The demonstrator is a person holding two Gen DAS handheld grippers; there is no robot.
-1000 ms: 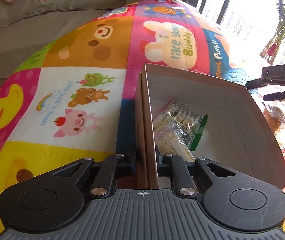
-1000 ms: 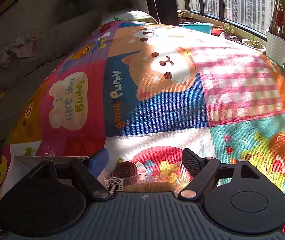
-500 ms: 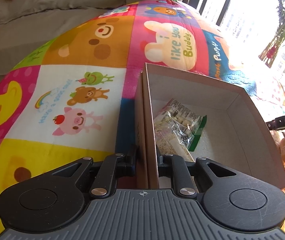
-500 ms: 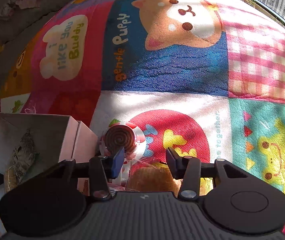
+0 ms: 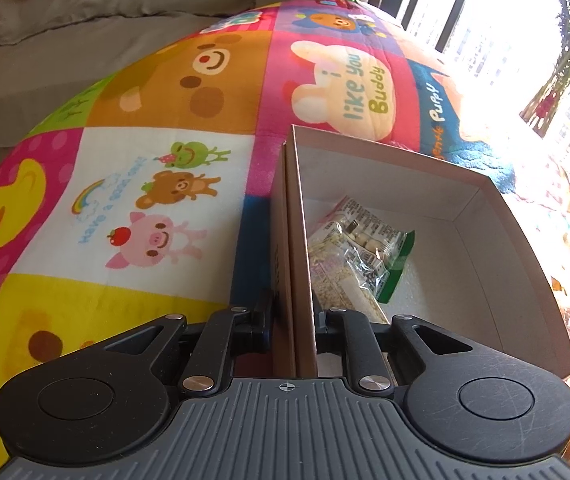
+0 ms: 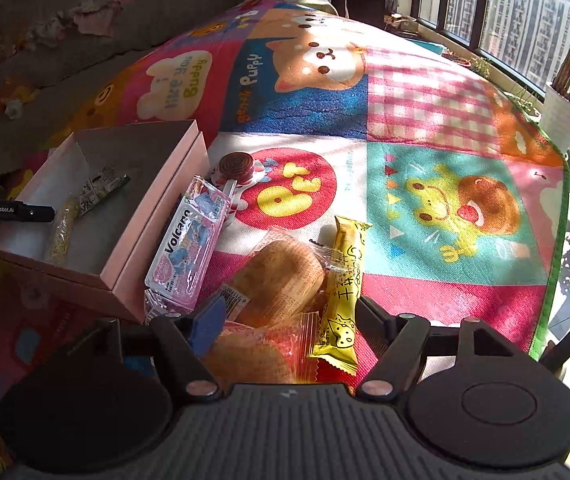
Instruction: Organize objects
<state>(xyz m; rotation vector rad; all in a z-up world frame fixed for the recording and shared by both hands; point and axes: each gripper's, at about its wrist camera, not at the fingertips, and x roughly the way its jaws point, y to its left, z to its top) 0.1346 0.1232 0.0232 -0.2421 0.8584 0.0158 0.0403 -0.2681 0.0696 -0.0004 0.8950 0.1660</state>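
On the left, the left gripper (image 5: 294,322) is clamped on the near side wall of the open cardboard box (image 5: 485,216), one finger outside and one inside, pinning the box in place on the colourful play mat (image 5: 157,184). Inside the box lie two snack packets (image 5: 359,256), pushed toward the held wall, so the far half of the floor is bare. Moving right, a pink packet marked "Volcano" (image 6: 187,248) leans against the box's outer wall, and a spiral lollipop (image 6: 237,165) lies just beyond it. Next comes a heap of wrapped buns (image 6: 281,276), with a yellow cheese-stick packet (image 6: 343,292) lying alongside them on their right. The right gripper (image 6: 285,312) hovers over this heap; its jaws have just been opening and now stand wide apart, with the buns and the yellow packet's lower end between the fingers but nothing pressed. The step in hand looks like choosing the next snack for the box. To do it well, settle on one item rather than straddling two, probably the top bun, lower until the fingers flank its wrapper, and close gently so the soft bun is not crushed. Keep the left grip firm, then lift clear of the box wall and drop the item onto the bare part of the floor.
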